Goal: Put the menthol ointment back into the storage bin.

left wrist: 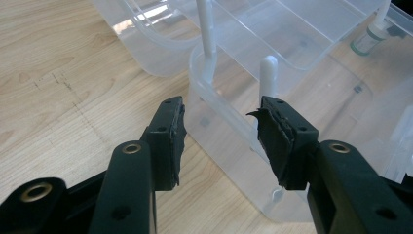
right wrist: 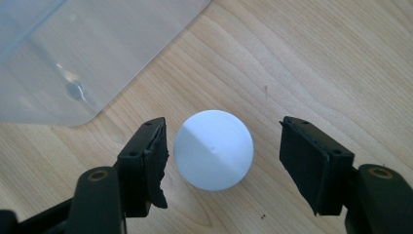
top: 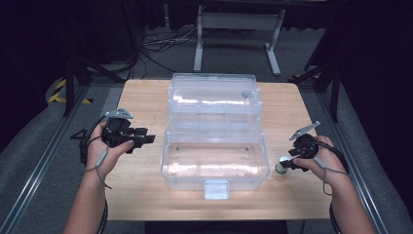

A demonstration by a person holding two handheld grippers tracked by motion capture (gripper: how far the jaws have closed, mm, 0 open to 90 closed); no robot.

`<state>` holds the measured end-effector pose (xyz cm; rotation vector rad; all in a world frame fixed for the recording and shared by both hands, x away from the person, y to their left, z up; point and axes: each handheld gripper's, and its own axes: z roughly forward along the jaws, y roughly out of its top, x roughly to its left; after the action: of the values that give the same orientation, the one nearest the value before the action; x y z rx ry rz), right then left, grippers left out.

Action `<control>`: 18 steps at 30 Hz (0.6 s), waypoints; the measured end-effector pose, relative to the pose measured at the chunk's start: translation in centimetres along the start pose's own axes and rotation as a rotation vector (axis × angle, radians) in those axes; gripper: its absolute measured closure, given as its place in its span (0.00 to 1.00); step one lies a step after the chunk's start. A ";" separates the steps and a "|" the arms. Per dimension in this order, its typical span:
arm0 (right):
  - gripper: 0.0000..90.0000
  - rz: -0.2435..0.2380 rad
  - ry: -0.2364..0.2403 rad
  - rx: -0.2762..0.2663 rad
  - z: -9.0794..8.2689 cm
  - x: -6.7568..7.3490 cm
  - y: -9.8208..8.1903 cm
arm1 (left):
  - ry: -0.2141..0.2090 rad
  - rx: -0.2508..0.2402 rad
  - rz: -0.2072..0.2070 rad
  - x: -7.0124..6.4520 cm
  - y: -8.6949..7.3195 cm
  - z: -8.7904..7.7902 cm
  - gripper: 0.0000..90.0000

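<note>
The right gripper (right wrist: 224, 161) hung over the right part of the wooden table (top: 141, 97), its jaws spread wide to either side of a small white-capped bottle (right wrist: 213, 148) that stood upright on the wood; in the right gripper view a gap showed between each pad and the round cap, so nothing was clamped. From the high view that bottle (top: 282, 165) stood just beside the right end of a clear plastic box (top: 214, 163), whose hinged lid (top: 213, 100) lay thrown back toward the far edge. The left gripper (top: 146, 139) was held level near the box's left end, its jaws apart and holding nothing. In the left gripper view its black pads (left wrist: 170, 141) framed the box's near corner, while a bottle with a green label (left wrist: 367, 39) showed through the transparent walls on the far side
</note>
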<state>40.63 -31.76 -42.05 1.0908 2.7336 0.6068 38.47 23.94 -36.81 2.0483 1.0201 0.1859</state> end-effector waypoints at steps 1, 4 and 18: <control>0.40 0.004 -0.001 0.008 0.2 0.0 0.0 | 0.000 -0.001 -0.002 0.0 0.0 0.0 0.59; 0.40 0.000 -0.001 0.021 0.5 0.1 0.0 | 0.001 0.000 -0.004 0.1 0.0 0.0 0.59; 0.54 -0.015 0.016 0.083 1.7 0.2 0.2 | -0.002 0.002 -0.002 0.1 0.0 0.0 0.59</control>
<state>41.02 -30.98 -43.52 1.0865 2.8005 0.5065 38.49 24.01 -36.86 2.0491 1.0219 0.1818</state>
